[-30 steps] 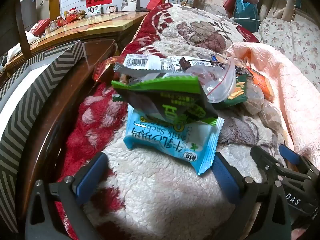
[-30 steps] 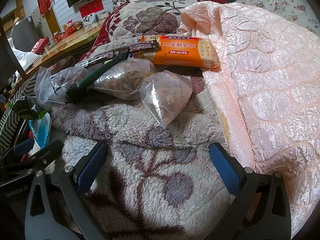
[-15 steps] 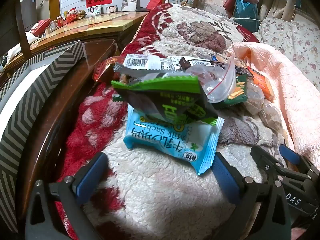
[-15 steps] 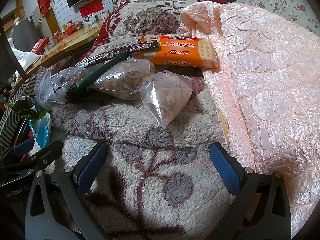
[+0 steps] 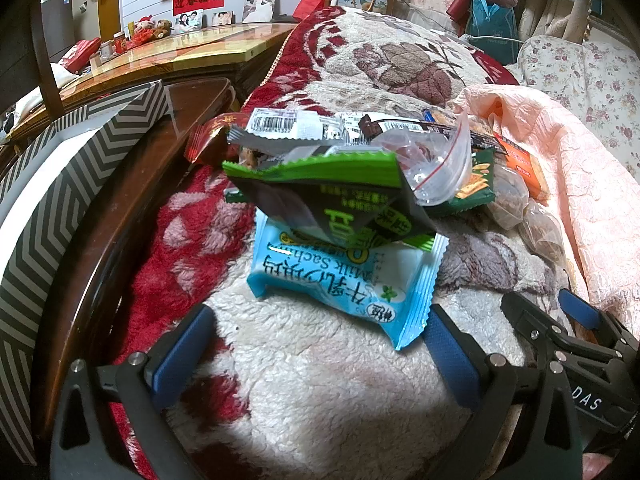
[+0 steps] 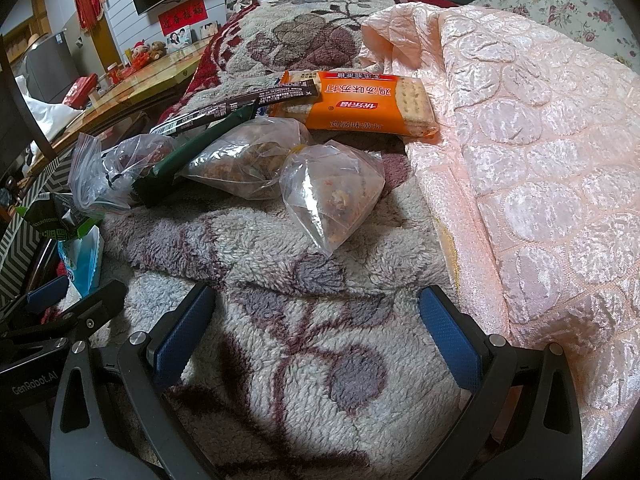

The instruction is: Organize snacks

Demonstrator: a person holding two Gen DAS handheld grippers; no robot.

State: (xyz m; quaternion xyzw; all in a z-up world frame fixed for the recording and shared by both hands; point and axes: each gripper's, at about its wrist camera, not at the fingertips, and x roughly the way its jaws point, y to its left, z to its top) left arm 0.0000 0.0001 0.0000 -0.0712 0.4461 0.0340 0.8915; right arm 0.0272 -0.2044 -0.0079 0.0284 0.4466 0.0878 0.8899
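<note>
A: A cream fleece blanket with red and brown leaf patterns (image 5: 320, 380) covers the bed, and a peach quilted cover (image 6: 540, 160) lies along its right side. A wooden table with photos and soft toys (image 5: 192, 52) stands behind.

B: And the snacks?

A: Heaped together on the blanket. A light blue milk sachet packet (image 5: 344, 284) lies nearest the left claw (image 5: 316, 344), with a green and black foil packet (image 5: 332, 196) resting on top of it. Behind sits a clear zip bag with a red seal line (image 5: 436, 168).

B: What faces the other side?

A: A clear plastic bag of nuts (image 6: 332, 196) lies ahead of the right claw (image 6: 316, 328); a second clear bag of brown pieces (image 6: 248, 160) touches it. An orange cracker packet (image 6: 368, 104) lies farther back against the peach cover.

B: Are the claws gripping anything?

A: No. Both stand wide apart, blue pads (image 6: 184, 328) empty, just above the blanket. A chevron-striped box (image 5: 60, 192) stands at the left.
</note>
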